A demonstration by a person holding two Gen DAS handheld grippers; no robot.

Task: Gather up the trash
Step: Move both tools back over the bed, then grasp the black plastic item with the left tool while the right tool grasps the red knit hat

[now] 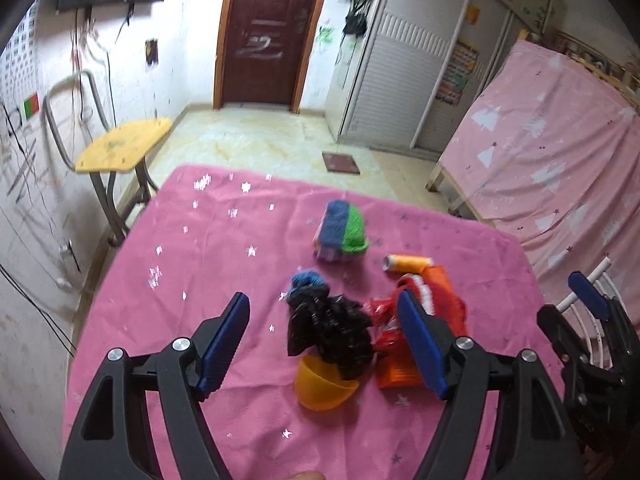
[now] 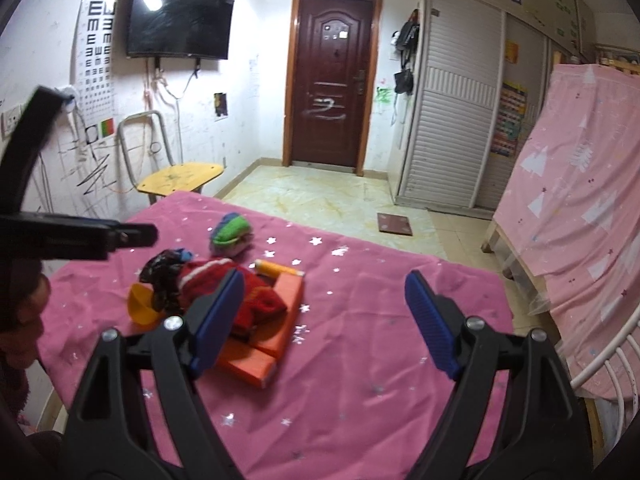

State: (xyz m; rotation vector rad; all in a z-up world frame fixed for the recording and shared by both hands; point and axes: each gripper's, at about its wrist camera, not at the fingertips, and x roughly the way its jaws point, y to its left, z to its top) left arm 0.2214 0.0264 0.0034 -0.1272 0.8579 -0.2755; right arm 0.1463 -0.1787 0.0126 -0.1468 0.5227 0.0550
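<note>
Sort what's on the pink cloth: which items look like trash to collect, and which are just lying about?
Likely trash, judging by looks:
- crumpled black plastic bag
- red wrapper

Probably just lying about:
- yellow bowl
- orange box
- red knitted hat
- green and blue knit bundle
- orange thread spool

Both tongs are open, empty.

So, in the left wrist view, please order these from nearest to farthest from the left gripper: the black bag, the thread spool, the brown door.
1. black bag, between the fingers, on the pink cloth.
2. thread spool, farther, to the right.
3. brown door, far wall.
</note>
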